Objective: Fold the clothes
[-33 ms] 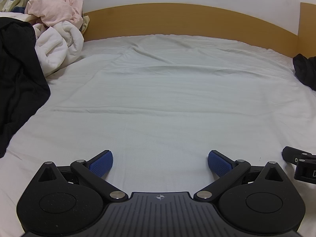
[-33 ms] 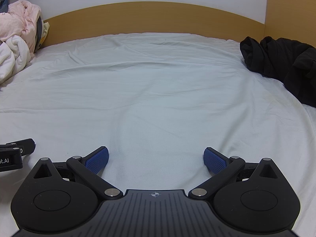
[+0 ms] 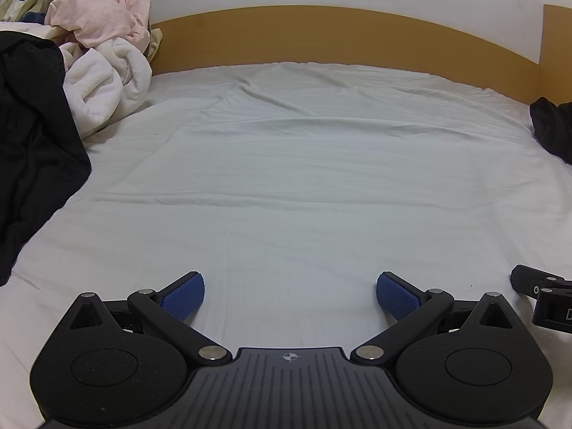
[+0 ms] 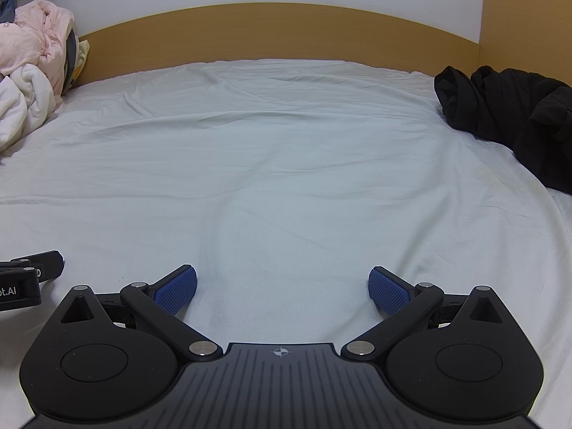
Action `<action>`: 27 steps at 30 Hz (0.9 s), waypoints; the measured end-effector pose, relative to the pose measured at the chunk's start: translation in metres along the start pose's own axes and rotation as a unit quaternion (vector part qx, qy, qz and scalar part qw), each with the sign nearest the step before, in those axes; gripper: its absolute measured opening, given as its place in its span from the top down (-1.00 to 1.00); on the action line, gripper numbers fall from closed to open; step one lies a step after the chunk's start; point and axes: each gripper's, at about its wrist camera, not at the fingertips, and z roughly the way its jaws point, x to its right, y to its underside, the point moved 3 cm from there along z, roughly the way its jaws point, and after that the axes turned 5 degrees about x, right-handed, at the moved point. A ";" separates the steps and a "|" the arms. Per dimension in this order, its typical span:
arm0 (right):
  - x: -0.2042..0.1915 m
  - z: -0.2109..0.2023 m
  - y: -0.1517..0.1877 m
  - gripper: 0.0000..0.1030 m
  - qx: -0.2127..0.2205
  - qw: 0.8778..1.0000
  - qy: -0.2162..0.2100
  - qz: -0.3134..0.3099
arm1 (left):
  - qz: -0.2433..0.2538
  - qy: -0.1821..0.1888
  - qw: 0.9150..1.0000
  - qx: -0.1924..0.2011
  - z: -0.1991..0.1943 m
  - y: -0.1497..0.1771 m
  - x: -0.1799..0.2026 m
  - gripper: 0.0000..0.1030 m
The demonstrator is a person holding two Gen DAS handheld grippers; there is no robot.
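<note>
Left edge of bed [image 3: 286, 186]: heap of pink, white and black crumpled clothes [image 3: 103, 53]
Right edge: crumpled black garment [image 4: 507, 114]
Behind: curved wooden headboard [image 4: 279, 32]
Foreground: both claws, side by side

Bed sheet [image 3: 304, 178] is plain white with a slightly bluish cast, headboard [image 3: 339, 39] a honey-tan wood. Upper left of the frame there's a pale pink garment [image 3: 100, 18] on a cream-white one [image 3: 107, 82], plus a black garment [image 4: 511, 114] at right. Both grippers are black with blue textured pads [image 4: 177, 295].
</note>
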 end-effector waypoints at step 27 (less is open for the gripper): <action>0.001 -0.001 0.000 -1.00 0.000 1.000 0.000 0.001 | 0.001 -0.001 1.000 0.000 0.000 -0.002 0.002 -1.00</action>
